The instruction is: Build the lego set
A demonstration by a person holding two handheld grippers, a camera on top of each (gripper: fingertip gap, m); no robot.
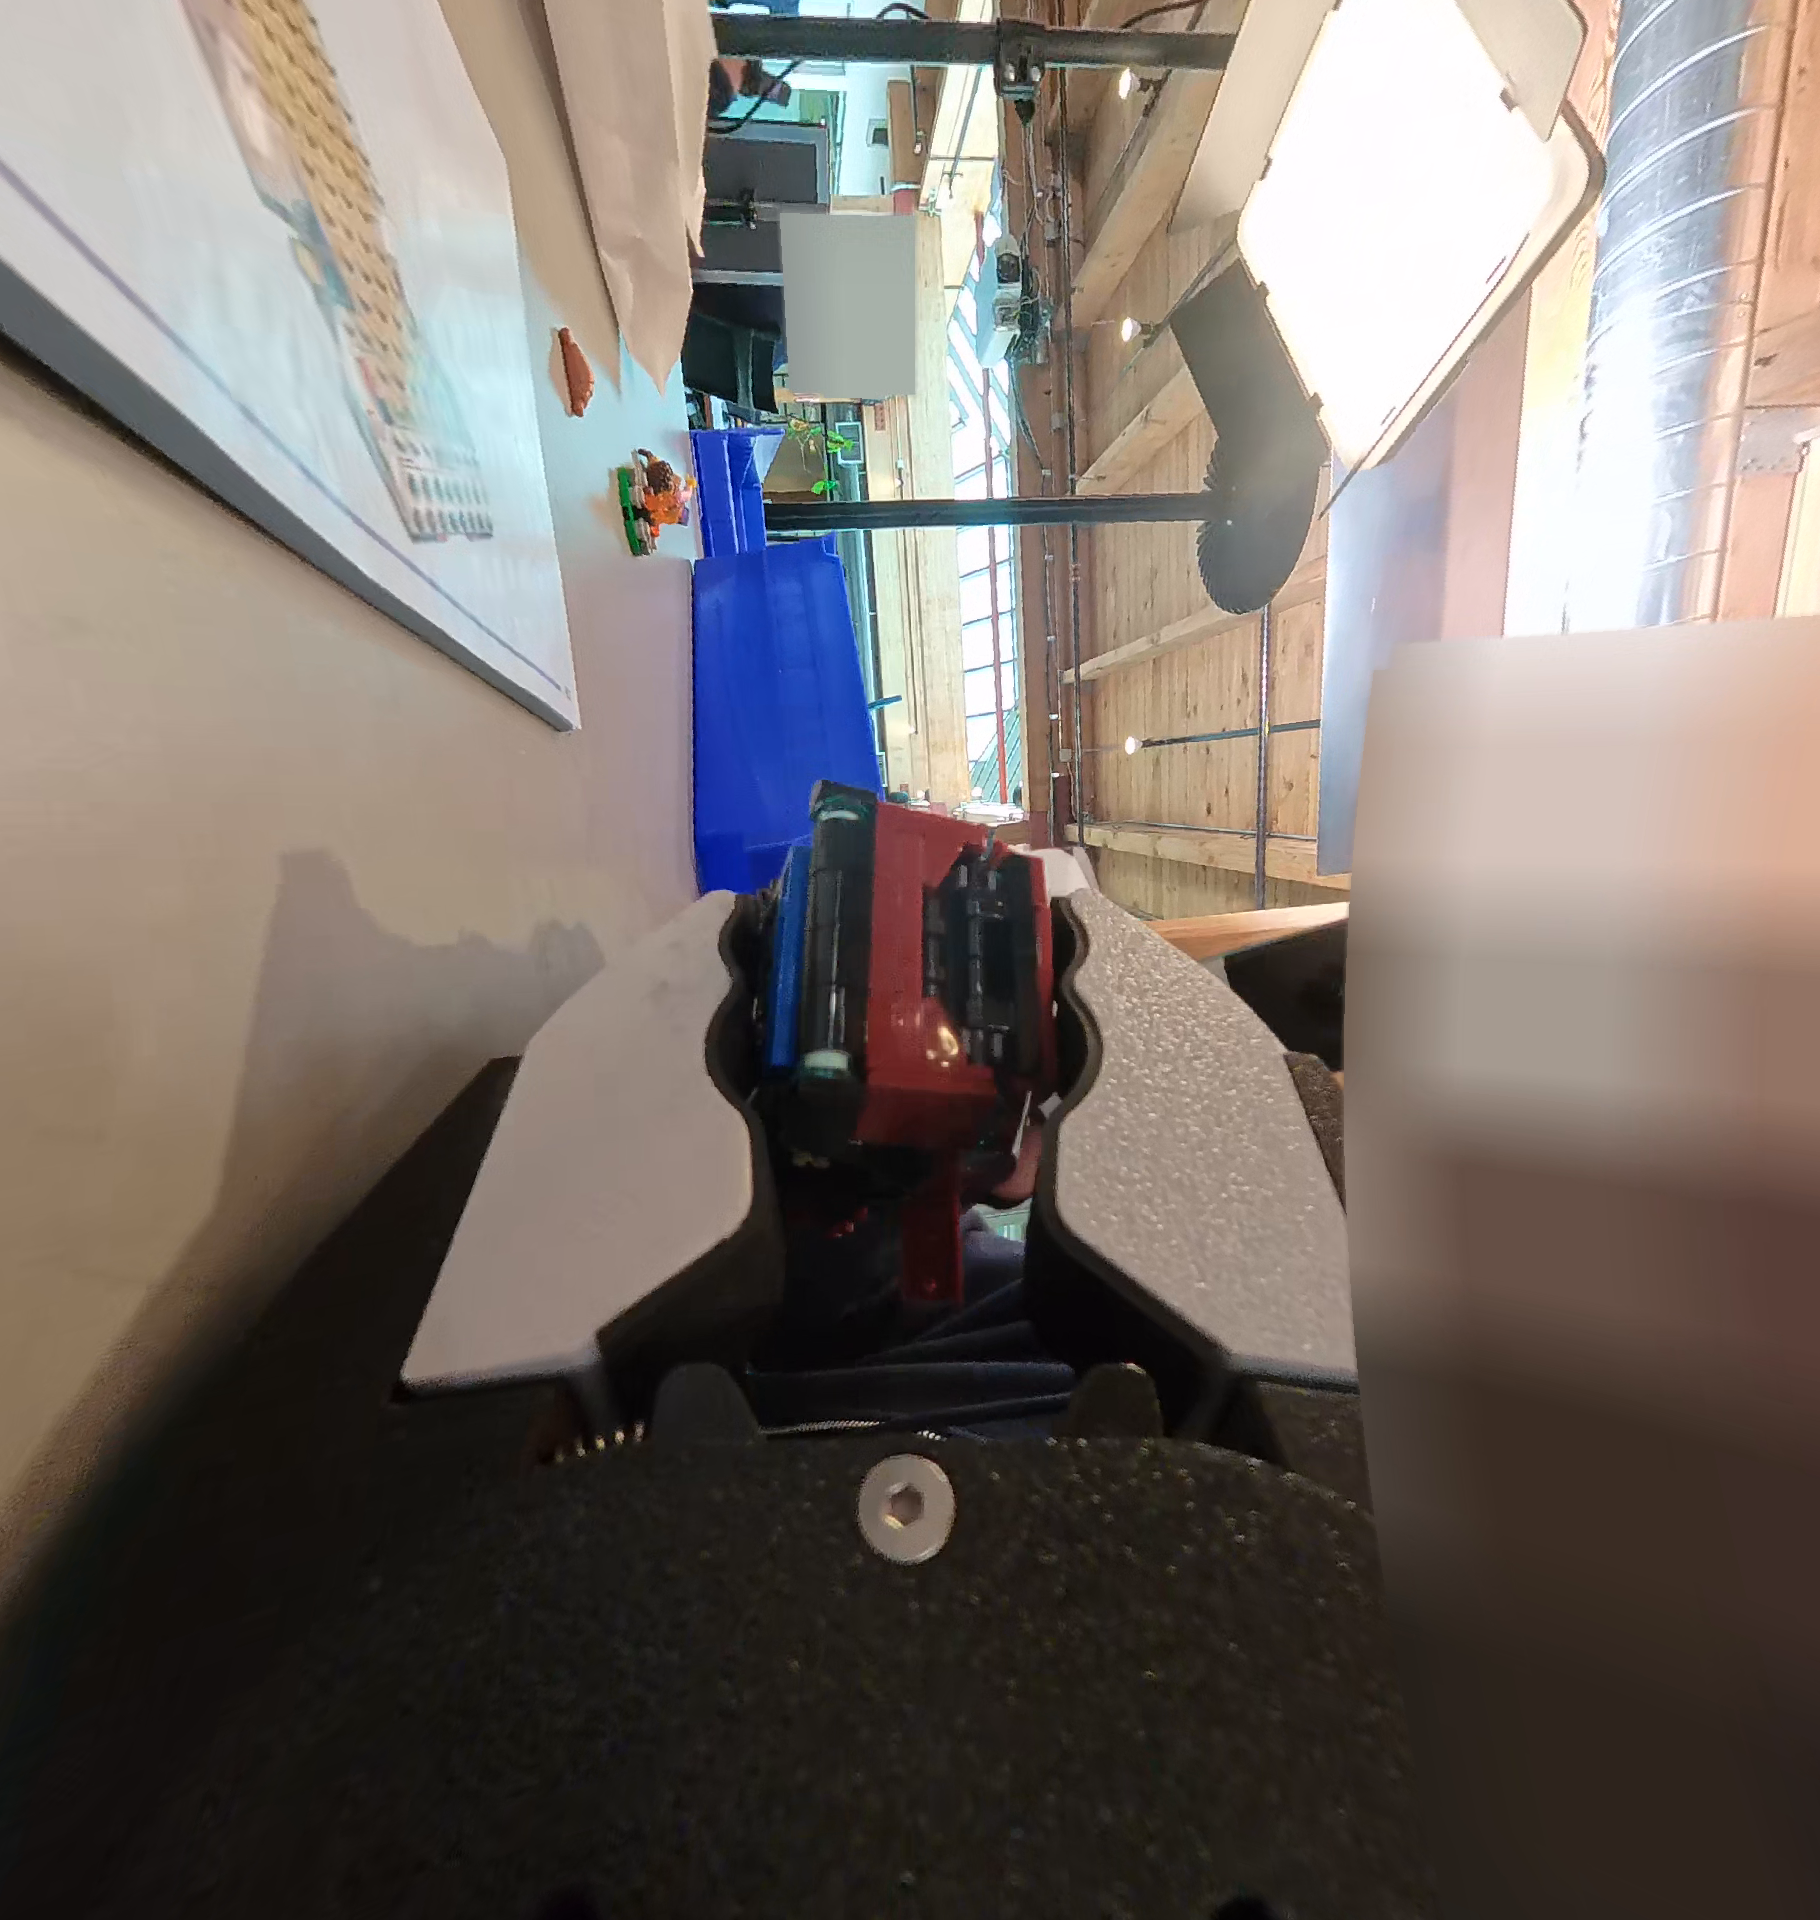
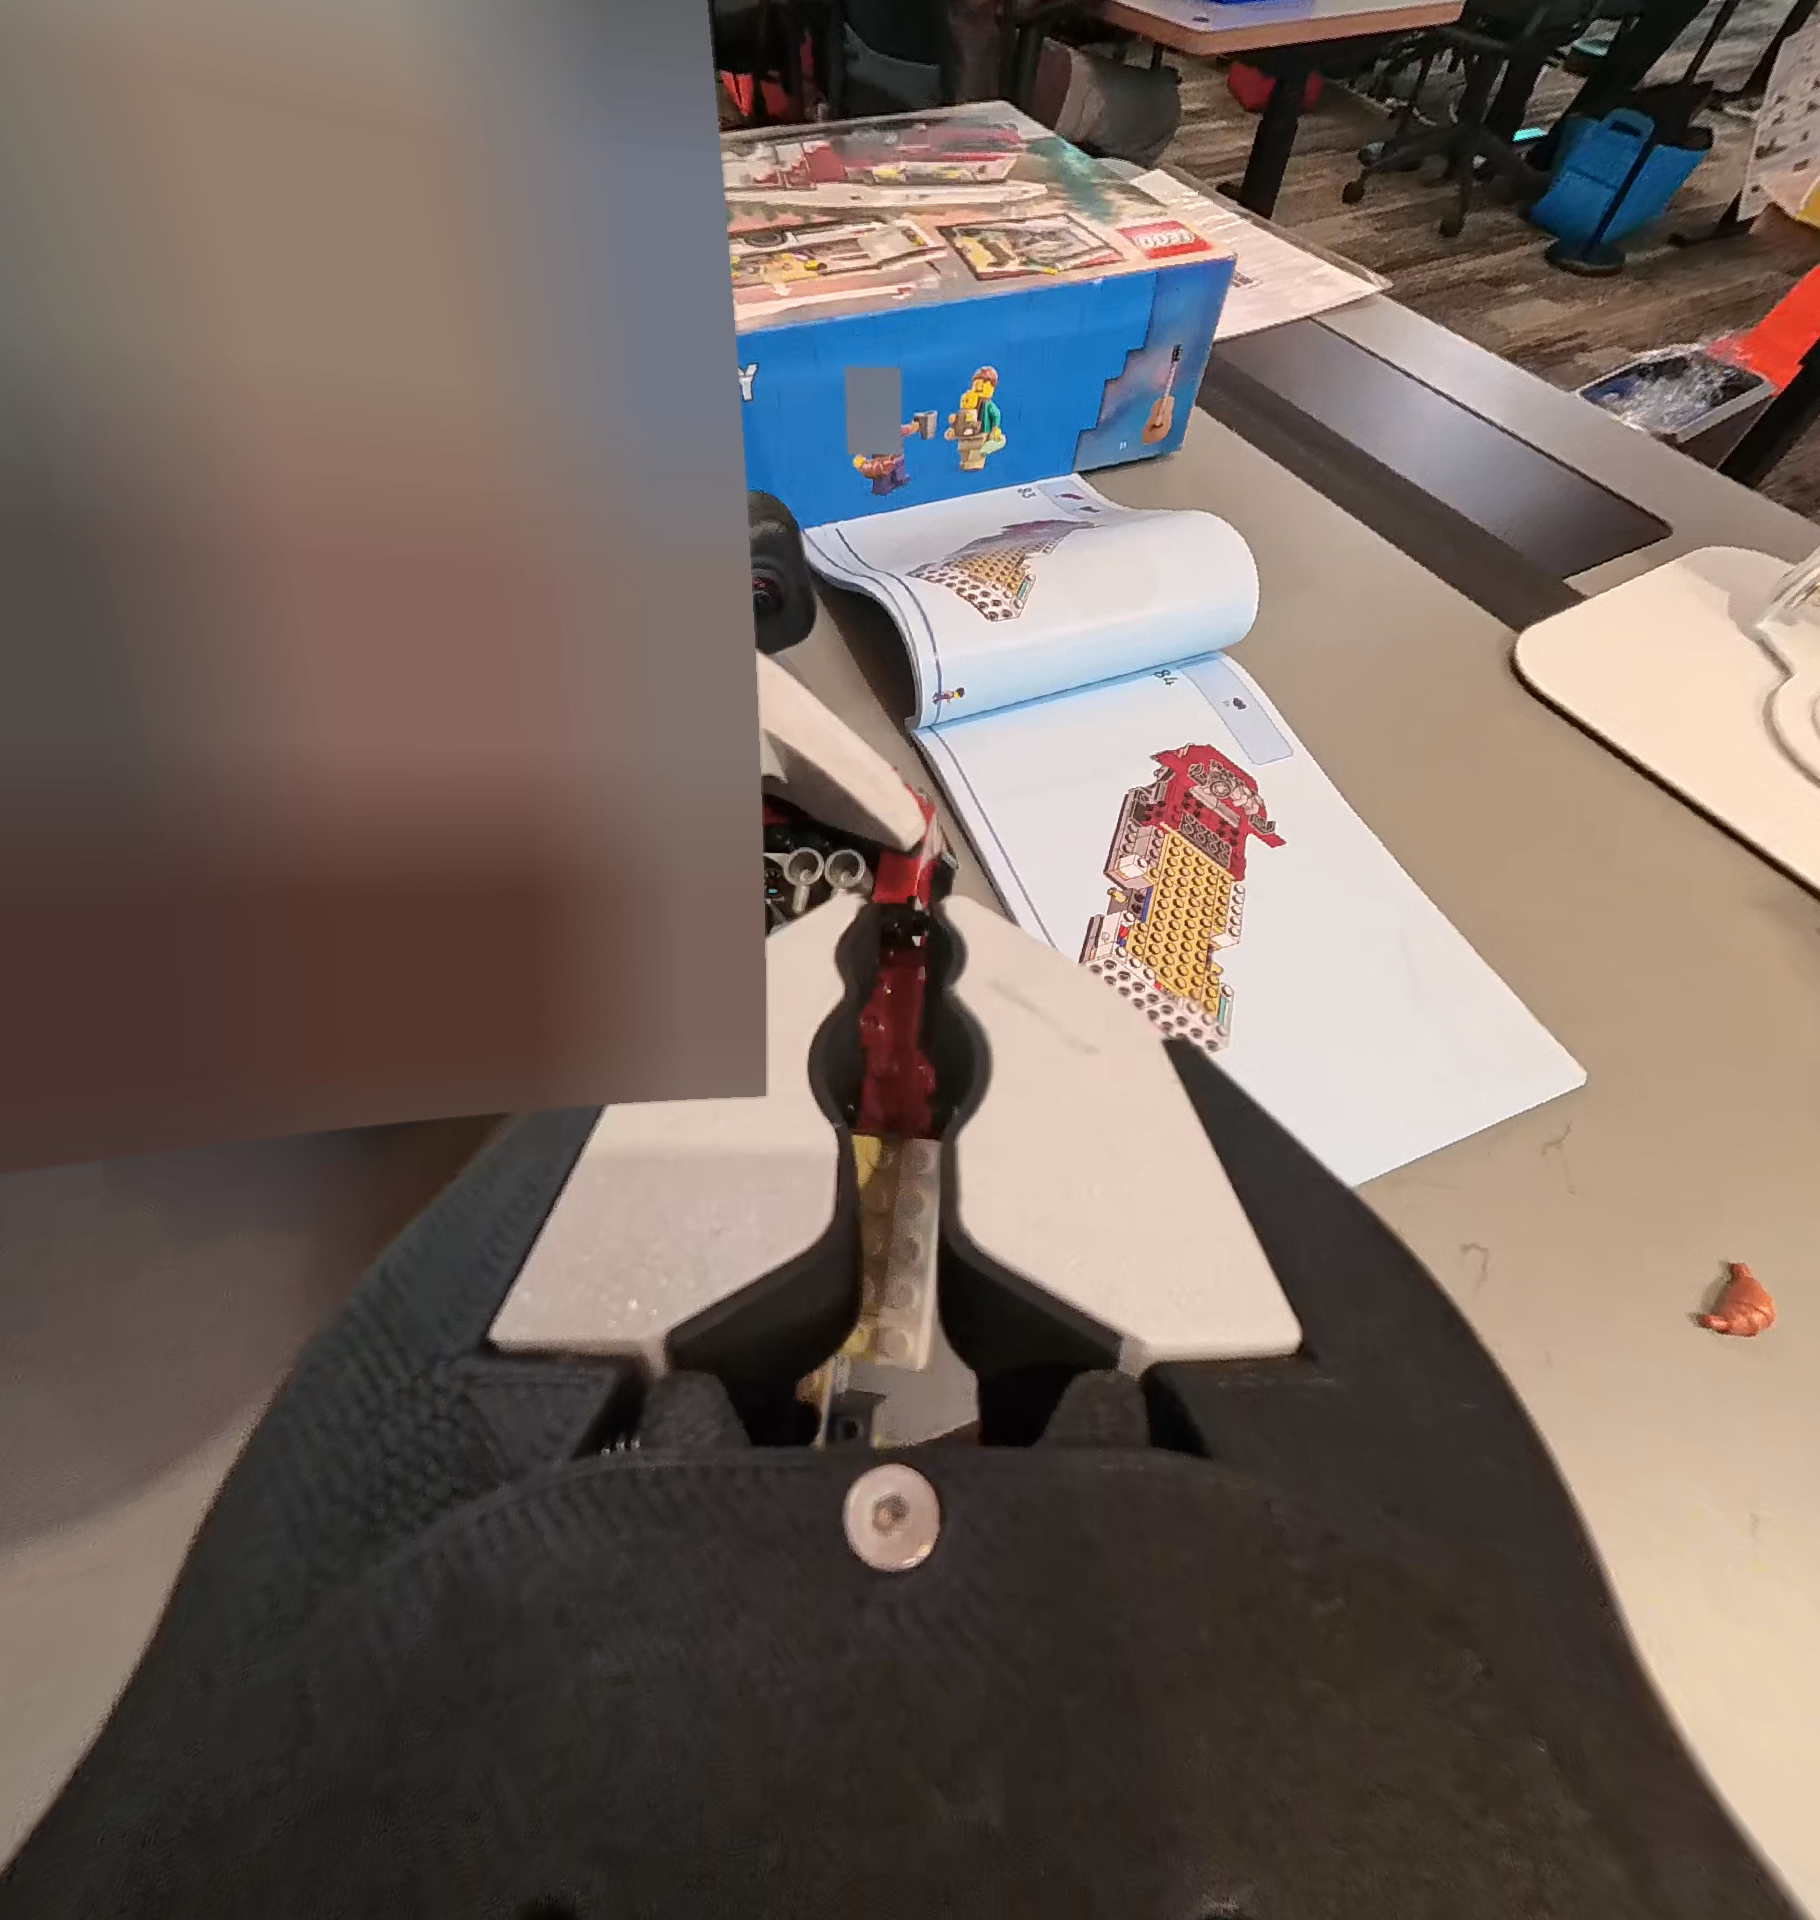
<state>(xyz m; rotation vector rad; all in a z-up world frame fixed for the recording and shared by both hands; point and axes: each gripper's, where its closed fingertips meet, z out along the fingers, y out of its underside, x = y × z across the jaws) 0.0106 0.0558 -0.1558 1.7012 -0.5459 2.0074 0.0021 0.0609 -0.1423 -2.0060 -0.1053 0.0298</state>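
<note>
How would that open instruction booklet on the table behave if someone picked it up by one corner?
The instruction booklet would probably flop: its pages are thin, and one already curls over in a loop. It looks light for its size. The glossy-looking paper might slip, and loose pages could fan open, since nothing holds them flat.

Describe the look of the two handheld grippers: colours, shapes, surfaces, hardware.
Both look alike. The left gripper and right gripper each have a black, grainy-textured body with a silver hex-socket screw at its centre. Their fingers are pale grey, speckled, broad plates with wavy, scalloped black inner edges. A small coil spring shows near the left gripper's finger base.
</note>
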